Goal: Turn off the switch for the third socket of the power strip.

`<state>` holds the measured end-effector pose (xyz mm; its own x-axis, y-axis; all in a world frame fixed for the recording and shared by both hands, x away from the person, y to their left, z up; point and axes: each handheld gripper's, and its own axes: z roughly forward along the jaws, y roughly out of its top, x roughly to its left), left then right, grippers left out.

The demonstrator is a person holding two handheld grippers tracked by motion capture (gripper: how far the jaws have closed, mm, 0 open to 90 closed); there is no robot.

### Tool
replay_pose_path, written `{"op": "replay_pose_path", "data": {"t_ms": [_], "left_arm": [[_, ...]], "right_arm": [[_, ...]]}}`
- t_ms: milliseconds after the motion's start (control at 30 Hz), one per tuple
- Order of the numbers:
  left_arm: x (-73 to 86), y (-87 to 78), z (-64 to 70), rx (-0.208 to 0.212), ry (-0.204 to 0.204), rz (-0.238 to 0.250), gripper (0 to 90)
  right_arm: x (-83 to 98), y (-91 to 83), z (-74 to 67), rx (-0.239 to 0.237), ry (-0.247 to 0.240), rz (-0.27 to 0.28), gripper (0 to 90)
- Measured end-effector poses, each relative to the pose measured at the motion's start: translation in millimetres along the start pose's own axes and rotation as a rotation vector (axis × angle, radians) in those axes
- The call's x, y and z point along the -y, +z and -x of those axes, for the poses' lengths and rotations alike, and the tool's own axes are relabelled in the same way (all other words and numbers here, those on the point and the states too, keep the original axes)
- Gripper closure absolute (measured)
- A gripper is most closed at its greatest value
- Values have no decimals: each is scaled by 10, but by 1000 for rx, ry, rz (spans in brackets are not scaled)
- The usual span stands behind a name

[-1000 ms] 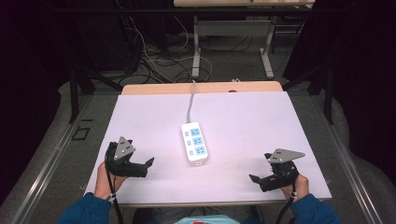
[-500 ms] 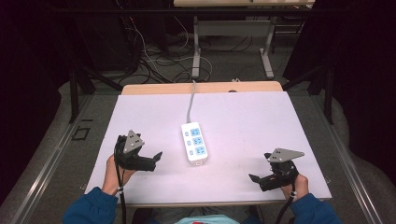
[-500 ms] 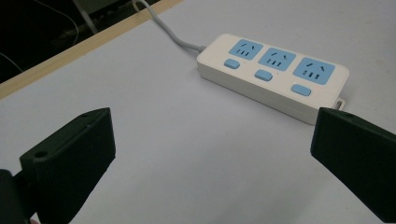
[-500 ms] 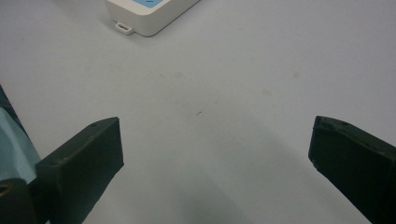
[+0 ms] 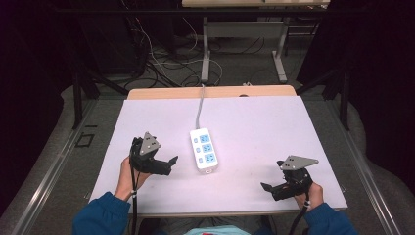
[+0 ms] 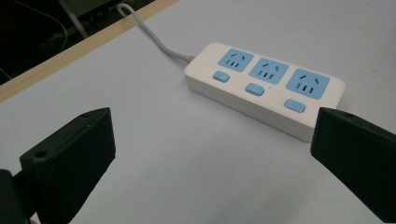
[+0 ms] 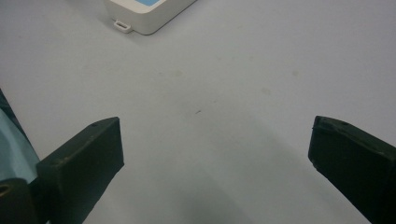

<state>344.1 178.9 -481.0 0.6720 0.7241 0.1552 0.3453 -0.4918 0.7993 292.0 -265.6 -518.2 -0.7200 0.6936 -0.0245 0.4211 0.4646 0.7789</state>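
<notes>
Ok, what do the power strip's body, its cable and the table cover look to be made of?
Power strip: white moulded plastic by the look, smooth satin shell with rounded edges; blue socket faces and buttons look plastic too. Cable: grey, flexible, probably rubbery or PVC sheath, since it bends in a curve. Table cover: matte white sheet, faintly smudged; material unclear.

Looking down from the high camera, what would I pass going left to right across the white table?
Left gripper, held in the person's left hand → white power strip with blue sockets → right gripper, held in the right hand.
</notes>
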Motion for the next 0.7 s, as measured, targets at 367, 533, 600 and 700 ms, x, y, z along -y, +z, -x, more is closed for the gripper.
{"op": "replay_pose_path", "data": {"t_ms": [367, 533, 600, 700], "left_arm": [[-60, 162, 48, 10, -3, 4, 0], [-111, 256, 87, 28, -6, 13, 0], [-127, 299, 108, 38, -16, 15, 1], [-140, 358, 116, 46, -3, 12, 1]], "right_arm": [[2, 15, 9, -4, -2, -4, 29], [4, 20, 9, -3, -1, 0, 30], [1, 15, 9, -4, -3, -4, 30], [-7, 17, 3, -8, -1, -8, 30]]}}
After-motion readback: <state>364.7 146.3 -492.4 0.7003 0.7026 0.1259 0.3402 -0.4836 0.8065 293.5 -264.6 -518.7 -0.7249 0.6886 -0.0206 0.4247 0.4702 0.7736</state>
